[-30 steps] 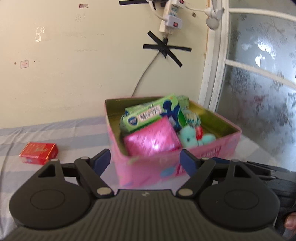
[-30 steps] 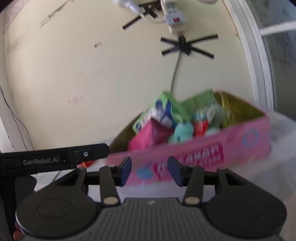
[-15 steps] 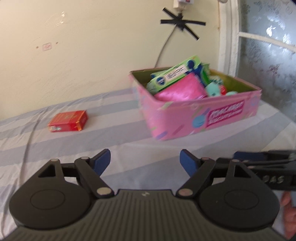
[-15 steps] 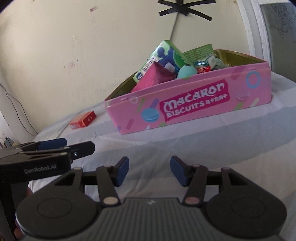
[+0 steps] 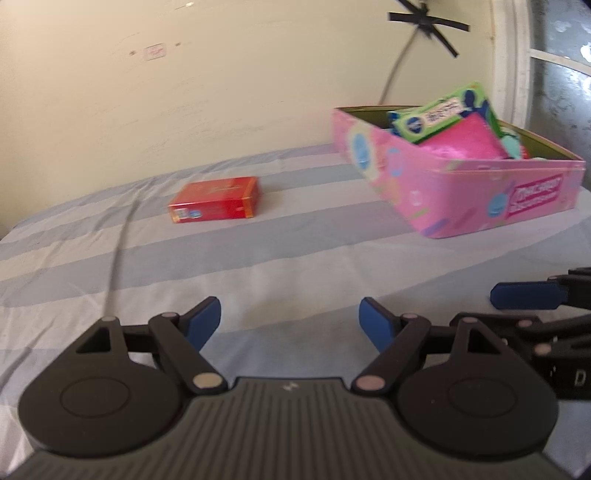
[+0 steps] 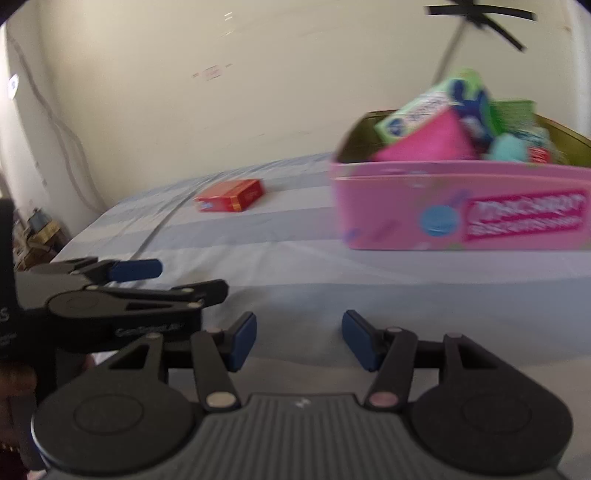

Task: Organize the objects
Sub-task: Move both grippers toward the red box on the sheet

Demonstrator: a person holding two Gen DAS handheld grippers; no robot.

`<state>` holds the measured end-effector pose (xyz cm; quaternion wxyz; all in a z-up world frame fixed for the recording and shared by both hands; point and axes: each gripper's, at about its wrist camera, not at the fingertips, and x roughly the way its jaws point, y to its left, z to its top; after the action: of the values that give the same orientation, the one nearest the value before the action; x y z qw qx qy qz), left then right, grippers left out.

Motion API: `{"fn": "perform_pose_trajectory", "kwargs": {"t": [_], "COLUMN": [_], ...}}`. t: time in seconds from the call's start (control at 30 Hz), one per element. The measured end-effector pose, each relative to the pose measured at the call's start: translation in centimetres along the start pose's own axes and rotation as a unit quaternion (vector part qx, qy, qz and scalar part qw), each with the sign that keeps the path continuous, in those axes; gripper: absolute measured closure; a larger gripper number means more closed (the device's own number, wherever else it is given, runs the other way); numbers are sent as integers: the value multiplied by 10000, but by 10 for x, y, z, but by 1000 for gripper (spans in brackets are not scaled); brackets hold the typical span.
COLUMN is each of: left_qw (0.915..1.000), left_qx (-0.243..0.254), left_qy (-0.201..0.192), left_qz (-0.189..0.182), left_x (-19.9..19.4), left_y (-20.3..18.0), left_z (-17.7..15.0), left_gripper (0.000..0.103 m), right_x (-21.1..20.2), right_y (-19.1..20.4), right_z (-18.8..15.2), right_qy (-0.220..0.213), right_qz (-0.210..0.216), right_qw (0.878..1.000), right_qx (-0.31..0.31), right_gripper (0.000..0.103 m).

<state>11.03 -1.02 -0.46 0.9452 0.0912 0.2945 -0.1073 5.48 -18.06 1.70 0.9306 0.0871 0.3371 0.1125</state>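
Both grippers have backed away from the pink tin. Left gripper wide, right gripper widened partway, both empty. Risk: a narrow right gripper could knock the red box aside.

Each black gripper carries blue finger pads, silver pivot screws and a ribbed grey body.

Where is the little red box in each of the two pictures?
Left wrist view: the red box lies on the striped sheet, left of centre, well left of the pink tin.
Right wrist view: the red box sits left of centre, farther back on the striped sheet, again left of the pink tin.
Shared landmark: the black tape cross on the wall, upper right in both.
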Motion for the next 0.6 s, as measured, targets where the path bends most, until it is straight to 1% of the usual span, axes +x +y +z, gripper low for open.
{"fn": "perform_pose_trajectory", "kwargs": {"t": [0.3,0.4,0.5,0.6], "left_qw": [9993,9989,9983,9969], "left_qx": [-250,-318,-397,-605], "left_qy": [70,82,64,27], "left_qz": [264,329,423,503], "left_x": [10,14,17,20], "left_y": [46,58,70,85], "left_z": [-4,-2,-1,0], "left_gripper": [18,18,18,18], "right_x": [33,42,56,74], "right_y": [49,61,67,68], "right_z": [14,20,29,42], "right_qy": [189,200,232,253], "right_qz": [272,296,306,242], "right_qw": [9977,9965,9956,9962], "right_qx": [-585,-751,-854,-796], "right_gripper": [48,48,47,46]}}
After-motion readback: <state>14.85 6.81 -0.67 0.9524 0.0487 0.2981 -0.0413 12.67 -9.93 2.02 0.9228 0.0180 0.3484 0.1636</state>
